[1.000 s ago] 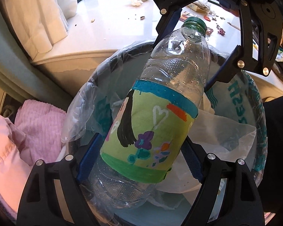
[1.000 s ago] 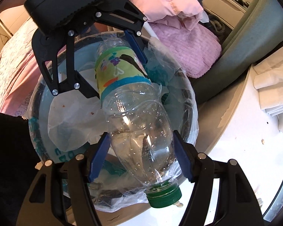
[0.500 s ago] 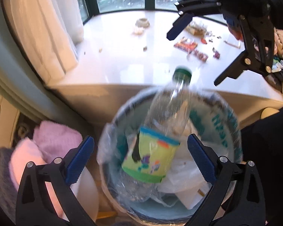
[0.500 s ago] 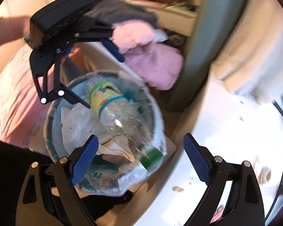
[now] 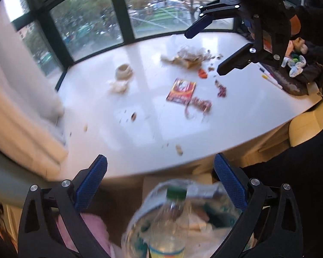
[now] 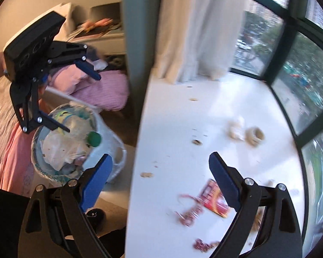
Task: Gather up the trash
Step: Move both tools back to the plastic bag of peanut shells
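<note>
A clear plastic bottle (image 5: 167, 230) with a green cap (image 6: 94, 138) stands in the lined trash bin (image 6: 116, 150) below the white sill. My left gripper (image 5: 161, 172) is open and empty above the bin; it also shows in the right wrist view (image 6: 75, 99). My right gripper (image 6: 159, 167) is open and empty over the sill's edge; it also shows in the left wrist view (image 5: 204, 47). A red wrapper (image 5: 181, 90) and a tangled pink strip (image 5: 199, 105) lie on the sill (image 5: 122, 133); the wrapper also shows in the right wrist view (image 6: 214, 197).
Crumpled tissue and a paper ring (image 5: 122, 73) lie at the sill's back left. Torn packaging and crumbs (image 5: 189, 57) sit further back. Pens (image 5: 269, 77) and dark clothes are at the right. A white curtain (image 6: 183, 25) hangs left. Pink blankets (image 6: 101, 86) lie beside the bin.
Both grippers let go of the bottle, which dropped into the bin. Both have risen and swung toward the sill, open.
</note>
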`<action>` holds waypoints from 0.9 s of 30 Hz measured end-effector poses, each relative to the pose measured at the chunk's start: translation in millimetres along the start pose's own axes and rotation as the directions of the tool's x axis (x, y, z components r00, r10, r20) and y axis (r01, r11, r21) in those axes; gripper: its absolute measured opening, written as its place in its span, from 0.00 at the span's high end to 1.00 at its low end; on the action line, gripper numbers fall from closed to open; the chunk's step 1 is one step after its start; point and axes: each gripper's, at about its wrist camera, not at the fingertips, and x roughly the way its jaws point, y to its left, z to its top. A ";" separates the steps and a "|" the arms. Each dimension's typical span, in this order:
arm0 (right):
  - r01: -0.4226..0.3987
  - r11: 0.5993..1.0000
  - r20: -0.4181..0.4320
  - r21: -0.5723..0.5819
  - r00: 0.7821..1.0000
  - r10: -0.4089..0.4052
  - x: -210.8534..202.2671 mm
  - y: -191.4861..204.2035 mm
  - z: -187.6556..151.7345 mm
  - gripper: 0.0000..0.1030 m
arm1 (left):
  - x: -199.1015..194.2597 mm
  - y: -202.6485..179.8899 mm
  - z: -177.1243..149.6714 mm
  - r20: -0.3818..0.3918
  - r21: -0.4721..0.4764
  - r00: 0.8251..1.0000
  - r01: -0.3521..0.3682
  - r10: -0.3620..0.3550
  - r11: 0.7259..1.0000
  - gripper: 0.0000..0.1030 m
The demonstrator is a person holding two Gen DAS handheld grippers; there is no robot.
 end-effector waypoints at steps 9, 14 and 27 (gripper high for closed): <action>0.089 0.984 0.046 0.152 0.994 -0.097 -45.0 -59.4 -35.3 0.14 | 30.3 -26.8 94.9 0.056 0.129 0.995 0.081 -0.088 0.988 0.07; 0.120 0.963 0.030 0.240 0.991 -0.131 -58.9 -93.5 -66.6 0.14 | 55.5 -43.8 134.8 0.048 0.174 0.988 0.138 -0.148 0.975 0.07; 0.224 0.833 -0.037 0.505 0.970 -0.239 -65.5 -191.8 -163.9 0.14 | 148.9 -69.7 213.6 -0.001 0.182 0.968 0.248 -0.252 0.952 0.07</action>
